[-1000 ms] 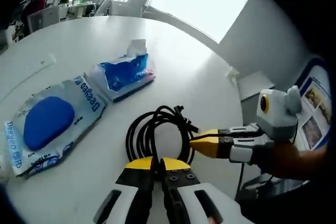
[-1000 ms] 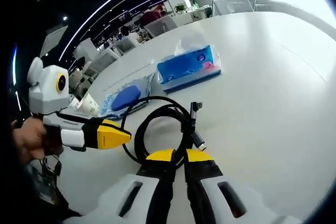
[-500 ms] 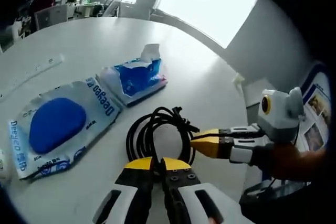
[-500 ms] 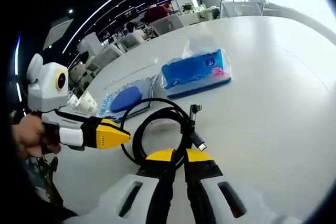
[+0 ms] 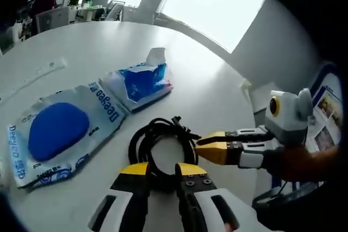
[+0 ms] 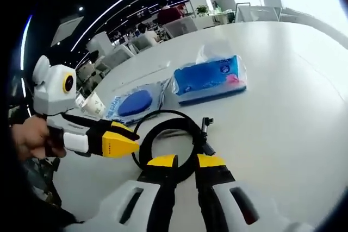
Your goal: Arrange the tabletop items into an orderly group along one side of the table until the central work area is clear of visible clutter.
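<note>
A black coiled cable [image 5: 157,144] lies on the white table [image 5: 201,80], its plug ends [image 6: 205,134] sticking out to one side. My left gripper [image 5: 162,168] is open, with the coil's near rim in the gap between its yellow jaws. My right gripper [image 6: 186,161] is open too, straddling the opposite rim of the cable [image 6: 169,146]. Each gripper shows in the other's view: the right gripper [image 5: 200,146] comes in from the right, the left gripper [image 6: 130,138] from the left, held by a hand. Beyond the coil lie a blue tissue pack [image 5: 140,80] and a flat wet-wipes pack [image 5: 57,129].
The tissue pack [image 6: 209,77] and wipes pack [image 6: 136,101] lie side by side past the cable. A paper cup [image 6: 93,104] stands near the table edge beyond the wipes. A thin white strip [image 5: 38,71] lies farther out. Bare tabletop stretches past the tissue pack.
Both pairs of jaws, shut on the cable rim before, have parted. The coil now lies loose between them. Both views have shifted slightly.
</note>
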`<state>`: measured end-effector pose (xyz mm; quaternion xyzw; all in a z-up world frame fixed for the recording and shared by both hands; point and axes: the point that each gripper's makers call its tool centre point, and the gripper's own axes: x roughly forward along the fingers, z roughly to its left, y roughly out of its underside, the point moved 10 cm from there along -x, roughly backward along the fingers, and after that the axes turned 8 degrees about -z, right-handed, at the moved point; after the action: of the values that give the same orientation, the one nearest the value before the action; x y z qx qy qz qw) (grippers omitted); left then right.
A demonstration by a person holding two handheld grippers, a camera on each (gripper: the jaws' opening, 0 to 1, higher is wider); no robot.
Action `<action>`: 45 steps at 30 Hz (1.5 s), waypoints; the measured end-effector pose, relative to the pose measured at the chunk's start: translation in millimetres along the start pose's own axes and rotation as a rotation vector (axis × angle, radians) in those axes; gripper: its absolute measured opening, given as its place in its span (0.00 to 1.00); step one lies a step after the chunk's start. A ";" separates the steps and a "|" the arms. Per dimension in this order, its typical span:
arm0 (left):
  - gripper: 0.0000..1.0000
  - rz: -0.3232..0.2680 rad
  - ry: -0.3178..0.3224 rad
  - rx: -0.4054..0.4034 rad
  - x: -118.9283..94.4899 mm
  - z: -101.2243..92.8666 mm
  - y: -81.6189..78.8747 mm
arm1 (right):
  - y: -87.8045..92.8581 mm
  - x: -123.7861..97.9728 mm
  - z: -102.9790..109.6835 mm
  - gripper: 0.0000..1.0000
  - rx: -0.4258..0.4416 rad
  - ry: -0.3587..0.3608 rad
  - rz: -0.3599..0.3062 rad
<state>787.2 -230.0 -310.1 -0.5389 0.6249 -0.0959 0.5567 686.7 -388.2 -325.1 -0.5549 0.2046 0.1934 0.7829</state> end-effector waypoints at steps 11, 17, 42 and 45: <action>0.33 -0.059 -0.022 0.034 -39.7 -3.9 11.5 | -1.9 -9.8 23.0 0.34 -0.121 -0.092 -0.011; 0.36 -0.116 -0.077 0.012 -75.4 -1.5 30.9 | -11.3 -15.6 29.4 0.44 -0.196 -0.129 -0.014; 0.69 -0.332 -0.369 -0.112 -224.2 16.1 80.3 | -38.8 -43.3 19.1 0.92 -0.325 -0.232 -0.003; 0.71 -0.319 -0.381 -0.105 -232.7 16.2 86.1 | -38.7 -50.3 15.3 0.96 -0.319 -0.228 -0.009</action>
<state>704.6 -6.2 -240.0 -0.6670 0.4200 -0.0467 0.6137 666.5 -389.4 -263.1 -0.6475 0.0789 0.2813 0.7038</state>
